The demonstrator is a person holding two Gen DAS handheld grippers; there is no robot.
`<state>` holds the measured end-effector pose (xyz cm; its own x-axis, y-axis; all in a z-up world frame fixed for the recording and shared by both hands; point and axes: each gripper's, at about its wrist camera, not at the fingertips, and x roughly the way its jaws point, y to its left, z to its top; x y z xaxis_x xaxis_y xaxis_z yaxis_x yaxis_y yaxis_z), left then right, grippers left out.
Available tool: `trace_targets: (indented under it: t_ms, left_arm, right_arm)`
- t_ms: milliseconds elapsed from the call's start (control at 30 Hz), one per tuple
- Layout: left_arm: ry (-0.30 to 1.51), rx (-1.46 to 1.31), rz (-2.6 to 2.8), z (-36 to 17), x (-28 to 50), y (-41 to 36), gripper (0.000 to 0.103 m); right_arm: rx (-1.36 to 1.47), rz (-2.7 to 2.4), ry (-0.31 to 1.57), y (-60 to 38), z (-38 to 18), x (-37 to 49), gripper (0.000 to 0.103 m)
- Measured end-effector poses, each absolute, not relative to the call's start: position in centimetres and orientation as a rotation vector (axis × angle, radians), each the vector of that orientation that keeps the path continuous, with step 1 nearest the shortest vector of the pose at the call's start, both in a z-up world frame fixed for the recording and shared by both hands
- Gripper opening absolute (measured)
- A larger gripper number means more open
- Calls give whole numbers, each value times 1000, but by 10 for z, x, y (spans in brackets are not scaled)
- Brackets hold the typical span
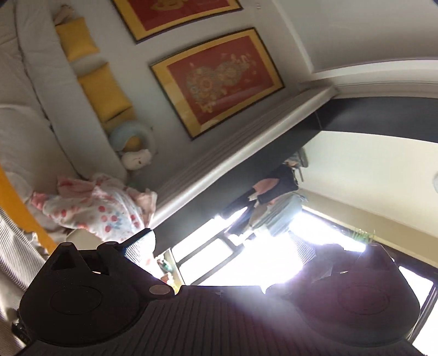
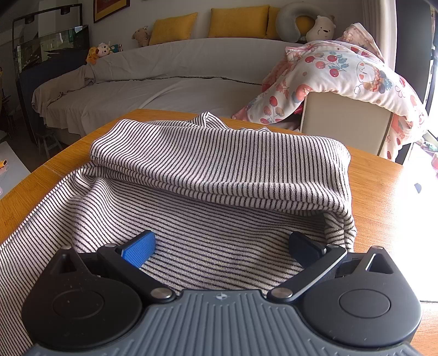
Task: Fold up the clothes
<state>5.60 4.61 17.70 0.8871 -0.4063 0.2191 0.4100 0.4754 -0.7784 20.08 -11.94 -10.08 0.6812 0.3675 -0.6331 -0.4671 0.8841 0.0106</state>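
A black-and-white striped garment [image 2: 213, 175] lies on the wooden table [image 2: 383, 197], its far part folded back over the near part in a thick layer. My right gripper [image 2: 221, 246] is open just above the near layer, with nothing between its blue pads [image 2: 138, 250]. My left gripper [image 1: 221, 246] is open and empty, tilted up toward the wall and window, away from the table. A strip of the striped garment [image 1: 16, 252] shows at the far left edge of the left wrist view.
A grey sofa [image 2: 153, 82] with yellow cushions [image 2: 238, 22] stands behind the table. A floral quilt [image 2: 342, 74] drapes over a cream box at the back right. A fish tank [image 2: 52, 46] stands at the back left. Framed red pictures [image 1: 219, 79] hang on the wall.
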Motion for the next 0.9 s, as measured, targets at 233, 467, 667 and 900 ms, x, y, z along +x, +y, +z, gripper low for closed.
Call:
trace_targets:
  t_ms: [233,467,667,900]
  left_arm:
    - [6,-998,-414,185,78,22,103]
    - [-101,-962,-56,194,123,82,103]
    - [-70,-684,3,180,130,129,103]
    - [161,-374,-66,155,121,171,103]
  right_arm:
    - [-156,470,674,-120,-101,201,103]
    - [-156,470,674,-120,-101,201,103]
    - [-155,470,674,-120,-102,201,103]
    - [-155,470,674,-120,-102,201,103]
